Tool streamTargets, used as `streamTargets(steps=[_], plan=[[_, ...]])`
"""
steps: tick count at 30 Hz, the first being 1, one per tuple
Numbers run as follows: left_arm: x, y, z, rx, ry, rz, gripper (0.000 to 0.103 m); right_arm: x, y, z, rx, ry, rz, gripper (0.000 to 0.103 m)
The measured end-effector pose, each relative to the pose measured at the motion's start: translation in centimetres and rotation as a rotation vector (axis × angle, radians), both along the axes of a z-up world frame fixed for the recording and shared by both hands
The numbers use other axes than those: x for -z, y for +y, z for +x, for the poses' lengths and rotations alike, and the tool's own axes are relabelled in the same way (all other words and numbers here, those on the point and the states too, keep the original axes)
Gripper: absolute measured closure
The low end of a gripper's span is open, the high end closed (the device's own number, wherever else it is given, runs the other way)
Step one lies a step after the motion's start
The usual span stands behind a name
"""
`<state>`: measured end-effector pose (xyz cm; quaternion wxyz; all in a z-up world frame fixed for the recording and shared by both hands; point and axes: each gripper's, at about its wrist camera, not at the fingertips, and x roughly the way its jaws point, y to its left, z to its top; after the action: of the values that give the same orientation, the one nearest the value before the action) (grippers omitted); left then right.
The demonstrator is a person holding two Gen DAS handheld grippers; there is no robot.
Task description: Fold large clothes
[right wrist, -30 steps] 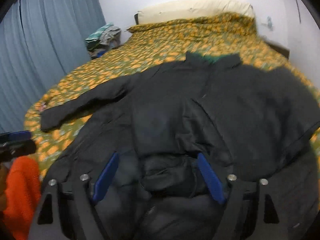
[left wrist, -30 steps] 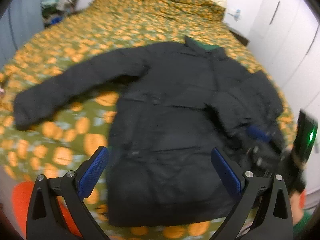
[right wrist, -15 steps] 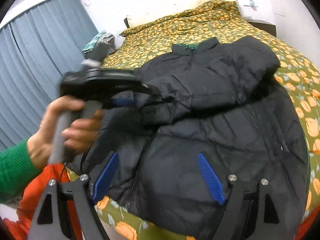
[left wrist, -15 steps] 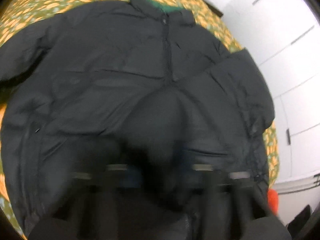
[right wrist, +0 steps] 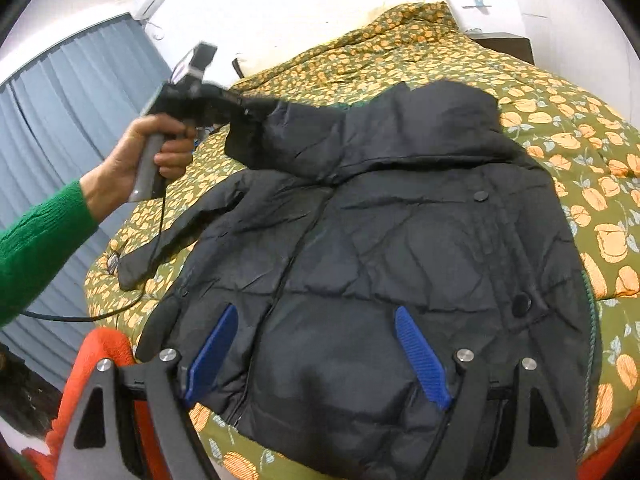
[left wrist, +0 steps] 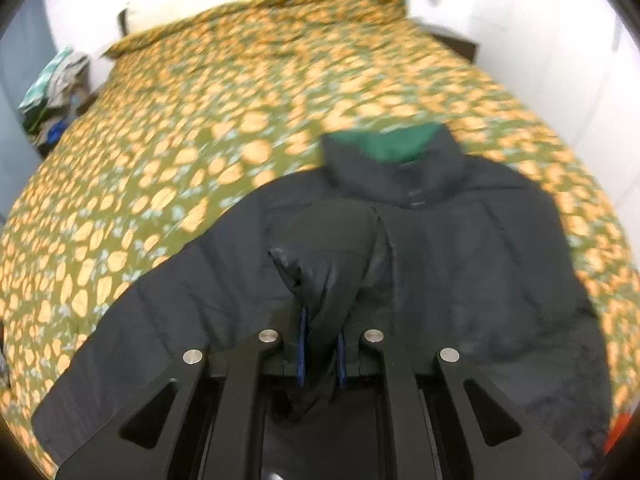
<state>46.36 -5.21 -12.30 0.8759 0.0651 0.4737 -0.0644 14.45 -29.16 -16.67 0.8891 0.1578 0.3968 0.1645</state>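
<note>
Two grippers work over the jacket [right wrist: 400, 240] on the bed [right wrist: 580, 168]. The left gripper [left wrist: 320, 348] is clenched on a sleeve [left wrist: 320, 272] between its fingers; the right gripper [right wrist: 316, 356] hangs released, the jacket's hem below its fingers.

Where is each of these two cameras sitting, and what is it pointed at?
Left wrist: rides the left gripper, looking down its fingers, shut on a black jacket sleeve, up the bed.
Right wrist: rides the open right gripper, over the jacket's hem; a hand in a green sleeve holds the other gripper.
Shared: jacket, bedspread.
</note>
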Motion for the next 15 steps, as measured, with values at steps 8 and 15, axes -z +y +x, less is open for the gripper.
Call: streamTargets(steps=[8,15], plan=[[6.1,3.7,1.3,-0.09,0.101,-0.057,0.091,-2.9,-3.3,5.6,0.024,-0.009,-0.045,0.02],[7.9,4.3,1.8,-0.07,0.091,-0.054,0.085,-5.7,-7.7,18.6,0.117,-0.02,-0.115,0.02]])
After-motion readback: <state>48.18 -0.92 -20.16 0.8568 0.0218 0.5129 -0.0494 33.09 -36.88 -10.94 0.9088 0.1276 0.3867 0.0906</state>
